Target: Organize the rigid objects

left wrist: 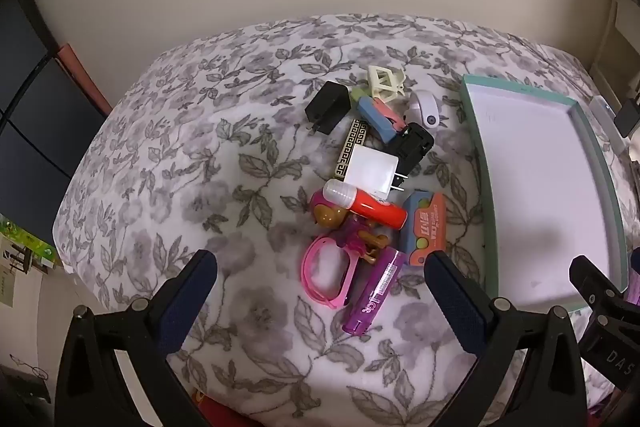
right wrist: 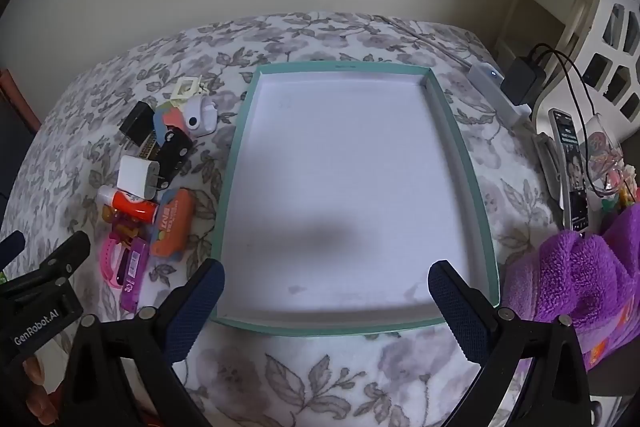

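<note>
A heap of small rigid items lies on the floral cloth: a black charger (left wrist: 327, 107), a cream hair claw (left wrist: 385, 83), a white charger (left wrist: 374, 173), a red glue stick (left wrist: 366, 205), an orange-and-blue box (left wrist: 426, 231), a pink band (left wrist: 326, 273) and a purple tube (left wrist: 374, 291). My left gripper (left wrist: 320, 259) hangs open above the heap's near end, touching nothing. To the right of the heap sits a teal-rimmed tray (right wrist: 240, 155) with a bare white floor. My right gripper (right wrist: 326, 267) is open over the tray's near end, with nothing between its jaws.
A purple towel (right wrist: 580, 279) is bunched at the right, close to the tray. Behind it lie a phone (right wrist: 572, 171), a white power strip (right wrist: 496, 91) and a black adapter (right wrist: 524, 81) with a cable. A wall stands behind the bed.
</note>
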Action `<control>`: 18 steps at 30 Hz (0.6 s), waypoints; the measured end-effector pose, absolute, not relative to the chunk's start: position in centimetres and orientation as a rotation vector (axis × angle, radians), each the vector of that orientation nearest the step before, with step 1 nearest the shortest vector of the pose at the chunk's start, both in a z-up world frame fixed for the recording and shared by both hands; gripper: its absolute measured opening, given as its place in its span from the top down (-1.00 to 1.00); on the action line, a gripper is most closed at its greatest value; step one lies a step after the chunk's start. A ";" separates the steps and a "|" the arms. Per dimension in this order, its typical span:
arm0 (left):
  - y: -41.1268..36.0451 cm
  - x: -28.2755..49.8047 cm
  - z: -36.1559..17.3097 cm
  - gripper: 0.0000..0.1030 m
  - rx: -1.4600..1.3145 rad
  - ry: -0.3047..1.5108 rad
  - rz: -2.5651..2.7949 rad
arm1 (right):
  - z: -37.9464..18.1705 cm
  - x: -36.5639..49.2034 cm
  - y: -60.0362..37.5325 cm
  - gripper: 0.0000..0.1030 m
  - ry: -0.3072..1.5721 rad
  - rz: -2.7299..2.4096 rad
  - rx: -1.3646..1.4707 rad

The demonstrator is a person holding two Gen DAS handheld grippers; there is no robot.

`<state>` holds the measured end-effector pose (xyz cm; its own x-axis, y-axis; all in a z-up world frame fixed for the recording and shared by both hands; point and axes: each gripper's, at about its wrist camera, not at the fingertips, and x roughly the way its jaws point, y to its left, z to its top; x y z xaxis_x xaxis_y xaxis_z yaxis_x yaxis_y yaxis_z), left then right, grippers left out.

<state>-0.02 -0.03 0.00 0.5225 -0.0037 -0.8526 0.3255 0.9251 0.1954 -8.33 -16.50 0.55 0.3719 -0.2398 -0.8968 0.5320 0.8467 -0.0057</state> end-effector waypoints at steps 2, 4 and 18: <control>0.0 0.0 0.0 -1.00 0.339 1.013 -0.214 | 0.5 -8.4 -16.5 -1.00 1.086 -0.504 0.307; 0.0 0.0 0.0 -1.00 0.342 1.009 -0.216 | 0.5 -8.1 -16.3 -1.00 1.088 -0.503 0.305; 0.1 -0.2 0.4 -1.00 0.340 0.996 -0.215 | 0.5 -8.1 -16.0 -1.00 1.087 -0.499 0.299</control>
<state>-0.20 0.06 0.41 0.5291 -0.0225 -0.8483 0.3295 0.9267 0.1809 -8.10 -16.05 0.49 0.3709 -0.2388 -0.8974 0.5246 0.8513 -0.0097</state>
